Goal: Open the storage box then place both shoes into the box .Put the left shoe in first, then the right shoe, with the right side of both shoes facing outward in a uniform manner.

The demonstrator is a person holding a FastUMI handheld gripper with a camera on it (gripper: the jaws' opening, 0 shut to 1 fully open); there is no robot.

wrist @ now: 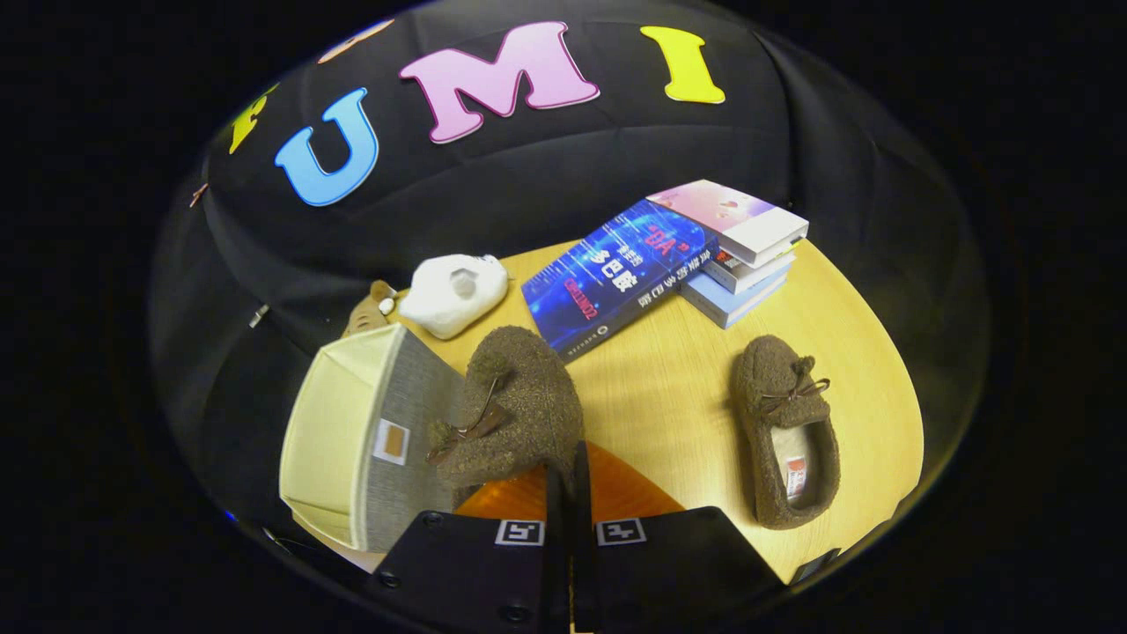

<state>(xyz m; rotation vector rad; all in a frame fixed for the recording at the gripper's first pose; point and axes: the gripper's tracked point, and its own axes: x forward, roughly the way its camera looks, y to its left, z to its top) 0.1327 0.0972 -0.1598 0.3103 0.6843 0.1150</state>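
Claw (pixel 569 475) pinches a soft, light fleece shoe (pixel 515 405) by its heel rim, box (pixel 339 440) open just beside, second shoe (pixel 786 431) apart.

Table (pixel 669 396): round, pale wood.
Blue book (pixel 616 277): lying flat, its corner against the book stack.
Book stack (pixel 744 255): three books.
White plush toy (pixel 453 293): near the table's far edge.
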